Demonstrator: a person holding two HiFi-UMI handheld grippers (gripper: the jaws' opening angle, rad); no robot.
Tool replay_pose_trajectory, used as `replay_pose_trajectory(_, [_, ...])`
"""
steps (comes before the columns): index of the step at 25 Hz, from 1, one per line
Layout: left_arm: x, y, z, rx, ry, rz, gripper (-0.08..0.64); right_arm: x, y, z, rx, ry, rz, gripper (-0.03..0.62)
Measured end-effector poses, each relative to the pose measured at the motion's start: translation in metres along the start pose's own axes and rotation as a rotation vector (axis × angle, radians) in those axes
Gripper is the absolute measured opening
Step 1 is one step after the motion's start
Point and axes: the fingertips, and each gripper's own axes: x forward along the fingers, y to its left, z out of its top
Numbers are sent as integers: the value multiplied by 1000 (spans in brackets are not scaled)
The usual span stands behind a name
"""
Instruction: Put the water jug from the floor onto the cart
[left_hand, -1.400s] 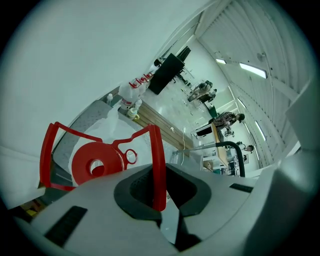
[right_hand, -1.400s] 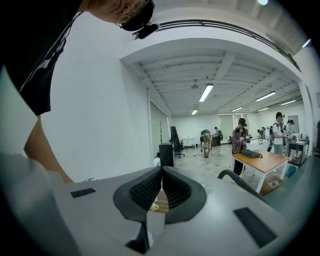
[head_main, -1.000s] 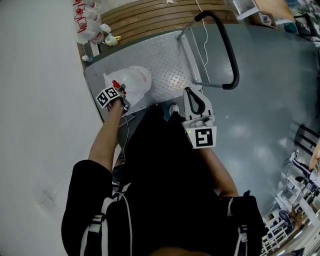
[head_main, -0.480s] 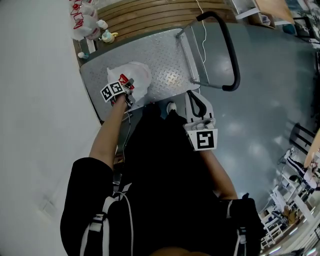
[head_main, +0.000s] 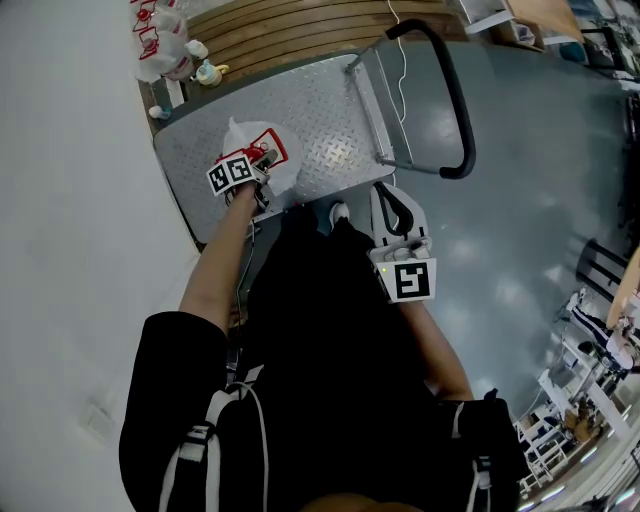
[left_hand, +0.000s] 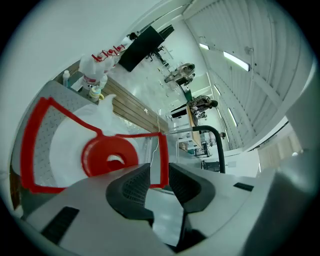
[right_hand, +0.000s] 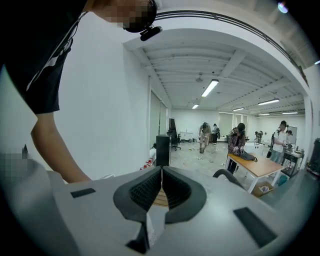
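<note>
The white water jug (head_main: 250, 138) with a red cap (left_hand: 109, 156) and a red handle frame (left_hand: 163, 160) stands on the cart's grey diamond-plate deck (head_main: 320, 110). My left gripper (head_main: 268, 157) is at the jug's top and its jaws are opening. In the left gripper view (left_hand: 159, 175) the red handle bar stands in the gap at the tips, with the pads clear of it. My right gripper (head_main: 392, 200) hangs shut and empty over the floor near the cart's near edge; its pads meet in the right gripper view (right_hand: 161, 175).
The cart's black push handle (head_main: 455, 100) rises at the right of the deck. Bags and small bottles (head_main: 165, 50) sit by wooden planks behind the cart. A white wall runs along the left. People stand at a table (right_hand: 252, 165) far off.
The left gripper carried the jug farther over the cart deck, away from me. Its red handle frame now shows beside the gripper. The right gripper barely moved.
</note>
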Motion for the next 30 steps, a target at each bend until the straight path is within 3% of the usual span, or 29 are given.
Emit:
replay_pose_trajectory(7, [-6, -6, -4, -19, -30, -26, 127, -9, -12, 2, 7, -14, -23, 18])
replay_pose_trajectory(13, [-25, -13, -9, 90, -87, 36, 130, -16, -15, 2, 7, -41, 26, 18])
replay_pose_trajectory(20, [-54, -25, -30, 104, -181, 36, 130, -21, -8, -2, 32, -39, 90, 18])
replay_pose_trajectory(26, [-87, -72, -62, 122, -287, -111, 130, -16, 8, 2, 56, -81, 185, 18])
replay_pose_trajectory(30, [-123, -87, -80, 217, -383, -90, 129, -8, 25, 9, 55, -102, 243, 18])
